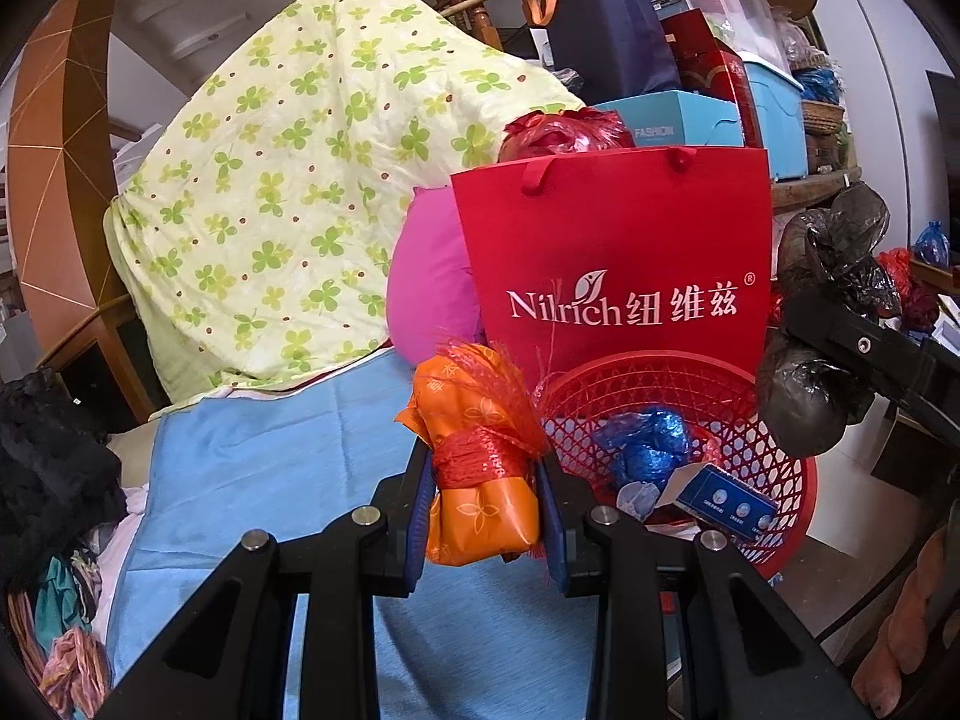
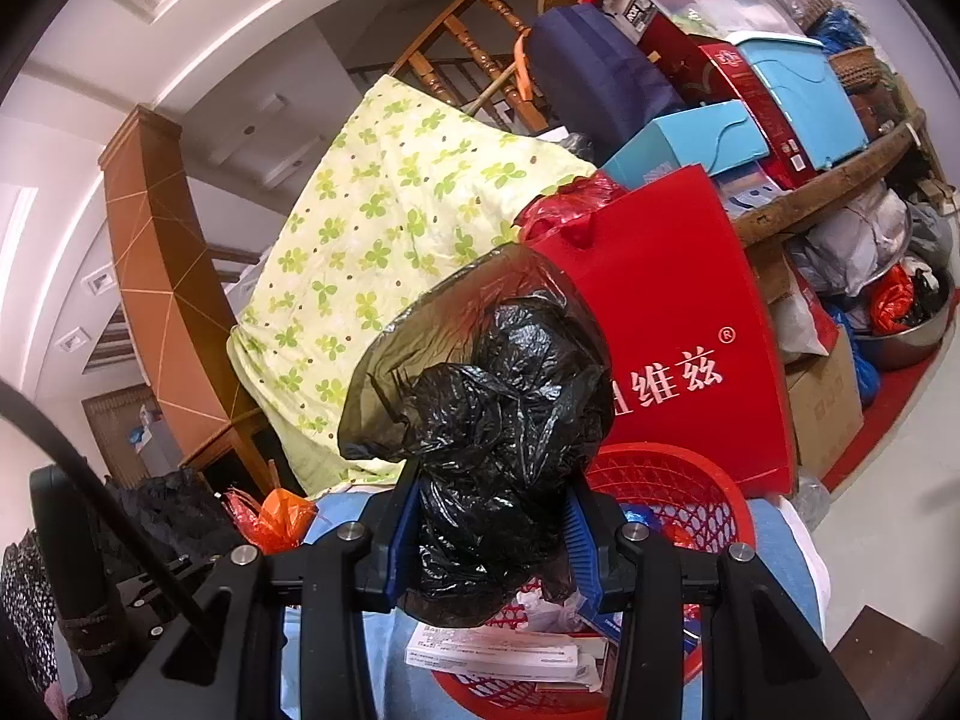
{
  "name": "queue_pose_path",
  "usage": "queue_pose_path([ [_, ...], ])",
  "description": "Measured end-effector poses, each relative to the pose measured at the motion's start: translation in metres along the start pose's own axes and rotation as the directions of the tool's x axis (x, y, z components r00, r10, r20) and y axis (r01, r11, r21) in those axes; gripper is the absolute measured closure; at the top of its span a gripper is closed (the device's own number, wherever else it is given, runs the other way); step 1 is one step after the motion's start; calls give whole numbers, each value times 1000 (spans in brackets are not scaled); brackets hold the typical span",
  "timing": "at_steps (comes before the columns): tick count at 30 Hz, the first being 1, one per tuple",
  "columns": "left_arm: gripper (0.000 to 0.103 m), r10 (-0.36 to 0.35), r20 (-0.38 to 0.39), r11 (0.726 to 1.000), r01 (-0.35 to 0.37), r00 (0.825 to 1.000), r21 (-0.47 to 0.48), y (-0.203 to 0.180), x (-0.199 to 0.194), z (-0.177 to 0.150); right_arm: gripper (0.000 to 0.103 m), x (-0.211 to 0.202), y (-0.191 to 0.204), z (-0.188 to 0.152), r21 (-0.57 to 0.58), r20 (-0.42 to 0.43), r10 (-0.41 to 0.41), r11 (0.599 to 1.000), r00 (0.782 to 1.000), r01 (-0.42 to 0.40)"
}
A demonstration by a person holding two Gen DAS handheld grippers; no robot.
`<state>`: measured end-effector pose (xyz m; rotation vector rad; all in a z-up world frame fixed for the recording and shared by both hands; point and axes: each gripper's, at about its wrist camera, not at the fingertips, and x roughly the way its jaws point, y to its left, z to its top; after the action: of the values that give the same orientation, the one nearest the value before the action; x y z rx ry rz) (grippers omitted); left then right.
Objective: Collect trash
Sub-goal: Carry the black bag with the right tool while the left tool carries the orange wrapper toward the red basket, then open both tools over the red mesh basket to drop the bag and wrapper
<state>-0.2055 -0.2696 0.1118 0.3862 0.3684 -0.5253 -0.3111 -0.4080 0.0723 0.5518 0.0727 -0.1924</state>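
Note:
My left gripper (image 1: 487, 474) is shut on an orange wrapper bundle (image 1: 480, 468) tied with red mesh, held just left of a red plastic basket (image 1: 774, 516). The basket holds a blue crumpled bag (image 1: 648, 444) and a small blue box (image 1: 726, 498). My right gripper (image 2: 489, 525) is shut on a crumpled black plastic bag (image 2: 498, 408), above the same red basket (image 2: 714, 498), which also holds a white carton (image 2: 498, 651). In the left wrist view the black bag (image 1: 822, 312) and the right gripper appear at the right edge.
A red Nilrich paper bag (image 1: 618, 264) stands behind the basket. A green clover-print quilt (image 1: 288, 180) and a pink cushion (image 1: 426, 282) lie to the left on a light blue cloth (image 1: 270, 468). Boxes and bins (image 2: 750, 90) pile up behind, beside a wooden stair rail (image 2: 474, 18).

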Motion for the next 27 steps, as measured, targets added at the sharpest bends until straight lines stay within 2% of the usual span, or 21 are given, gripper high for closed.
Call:
queue_pose_path([
  [8,70,-32,2,999,32,999,-3,-8,5,6,57,-3,-13,4,48,22,-36,998,999,35],
  [14,70,-126,1,991,126,992,-34,-10,11,12,57,-4,-25,10,92,41,-72,993,997,68],
  [20,69,-291,-21,953,287,957,-100,-9,28,20,57,7,-34,15,135,28,-100,986,995,96],
  [23,69,-342,-31,936,338,939,-97,-12,39,24,57,18,-37,19,149,11,-107,983,994,104],
  [25,68,-393,-40,918,389,919,-80,-15,49,26,57,29,-40,23,160,-3,-106,981,994,105],
  [26,66,-400,-48,915,396,915,-79,-17,53,27,57,37,-42,25,167,-13,-104,981,995,104],
  [27,61,-409,-61,911,404,910,-78,-18,58,28,55,48,-45,27,170,-39,-96,980,995,101],
])
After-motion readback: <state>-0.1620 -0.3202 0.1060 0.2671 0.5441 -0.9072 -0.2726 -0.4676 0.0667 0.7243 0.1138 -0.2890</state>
